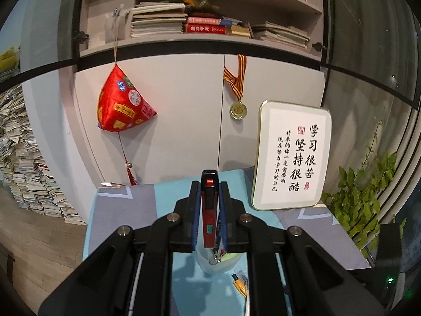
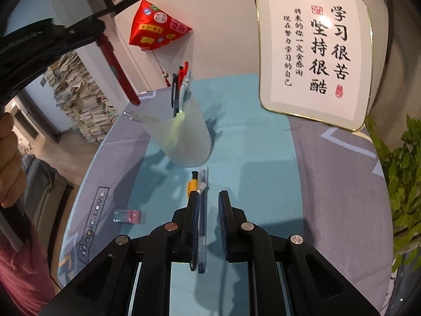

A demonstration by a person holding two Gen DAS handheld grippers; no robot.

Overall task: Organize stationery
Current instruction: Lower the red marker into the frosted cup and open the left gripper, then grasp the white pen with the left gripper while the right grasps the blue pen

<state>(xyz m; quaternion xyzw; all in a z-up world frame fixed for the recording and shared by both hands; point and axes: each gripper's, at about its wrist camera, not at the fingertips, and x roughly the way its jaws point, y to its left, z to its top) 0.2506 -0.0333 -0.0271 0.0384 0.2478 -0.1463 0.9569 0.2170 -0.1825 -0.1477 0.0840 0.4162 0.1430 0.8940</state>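
My left gripper is shut on a red utility knife with a black slider, held upright above the frosted cup. In the right wrist view the same gripper hangs at the upper left with the knife slanting down toward the cup, which holds several pens. My right gripper is low over the table, its jaws close together with nothing pinched. A clear blue pen lies on the cloth under it, along the left finger. A yellow and black pen lies just beside it.
A small pink and clear item lies on the cloth at the left. A framed calligraphy board leans at the back right, with a green plant beside it. A red pouch and a medal hang on the cabinet. A hand shows at the left edge.
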